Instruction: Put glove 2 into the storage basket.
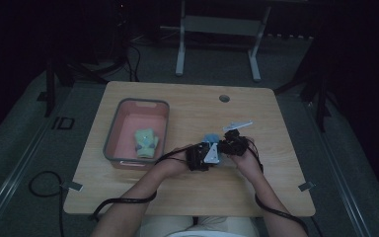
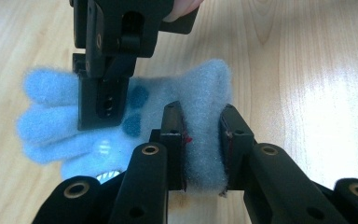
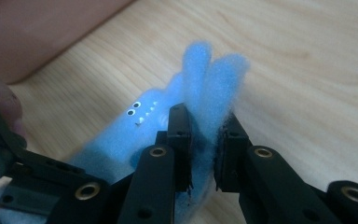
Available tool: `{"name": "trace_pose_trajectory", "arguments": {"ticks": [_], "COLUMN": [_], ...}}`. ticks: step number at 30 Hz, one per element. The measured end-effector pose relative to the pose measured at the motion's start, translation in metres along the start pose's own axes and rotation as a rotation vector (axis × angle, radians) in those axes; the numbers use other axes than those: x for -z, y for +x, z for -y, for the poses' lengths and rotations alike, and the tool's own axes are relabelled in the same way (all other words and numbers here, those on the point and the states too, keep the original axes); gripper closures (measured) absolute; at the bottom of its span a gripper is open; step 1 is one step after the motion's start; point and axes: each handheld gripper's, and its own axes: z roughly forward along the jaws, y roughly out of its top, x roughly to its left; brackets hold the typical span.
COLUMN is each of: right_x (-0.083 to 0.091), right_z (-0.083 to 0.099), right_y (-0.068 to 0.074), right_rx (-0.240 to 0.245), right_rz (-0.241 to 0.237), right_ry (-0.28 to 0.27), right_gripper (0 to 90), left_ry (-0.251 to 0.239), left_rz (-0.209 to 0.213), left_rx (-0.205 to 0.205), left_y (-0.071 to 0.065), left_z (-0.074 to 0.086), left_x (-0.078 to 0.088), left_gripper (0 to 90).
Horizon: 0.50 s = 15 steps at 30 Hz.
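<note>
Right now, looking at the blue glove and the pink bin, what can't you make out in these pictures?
- Blue glove, high view: mostly covered by the left hand-held gripper and the right hand-held gripper; shape unclear.
- Glove's cuff end, left gripper view: cut off behind the jaws.
- Green glove in the pink bin: too dim and small for any pattern.

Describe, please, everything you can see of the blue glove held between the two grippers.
The blue glove is small, fuzzy and fleece-like, with stubby fingers, darker blue dots and a little printed face of white eyes and teeth. The left hand-held gripper is shut on its cuff end, and the right hand-held gripper is shut on its fingers, pinching them so they stick up between the jaws. It stretches between the two over the wooden table, right of the pink bin. Whether it touches the table cannot be told.
</note>
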Motion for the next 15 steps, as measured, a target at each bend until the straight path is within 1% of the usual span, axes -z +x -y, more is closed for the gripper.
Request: {"name": "trace_pose_trajectory", "arguments": {"ticks": [3, 4, 5, 6, 7, 10, 13, 15], "right_x": [0.006, 0.007, 0.007, 0.009, 0.01, 0.012, 0.014, 0.015], "right_z": [-0.007, -0.01, -0.01, -0.013, -0.017, -0.029, -0.039, -0.046], "right_y": [0.003, 0.004, 0.004, 0.005, 0.008, 0.015, 0.022, 0.026], "right_rx": [0.001, 0.005, 0.005, 0.007, 0.007, 0.024, 0.043, 0.046], "right_rz": [-0.006, -0.009, -0.009, -0.015, -0.018, -0.029, -0.034, -0.039], "right_ry": [-0.016, -0.022, -0.022, -0.026, -0.029, -0.041, -0.057, -0.068], "right_gripper": [79.3, 79.3, 79.3, 79.3, 79.3, 79.3, 79.3, 79.3], "left_ry": [0.009, 0.011, 0.011, 0.017, 0.018, 0.02, 0.025, 0.028], "left_rz": [-0.01, -0.008, -0.008, -0.012, -0.01, -0.01, -0.017, -0.02], "left_rx": [-0.015, -0.019, -0.019, -0.027, -0.026, -0.017, -0.021, -0.02], "left_y": [0.004, 0.005, 0.005, 0.007, 0.01, 0.015, 0.019, 0.022], "left_z": [-0.004, -0.005, -0.005, -0.006, -0.007, -0.007, -0.005, -0.004], "left_x": [0.011, 0.015, 0.015, 0.02, 0.027, 0.04, 0.052, 0.06], "left_gripper": [75.3, 75.3, 75.3, 75.3, 75.3, 75.3, 75.3, 75.3]}}
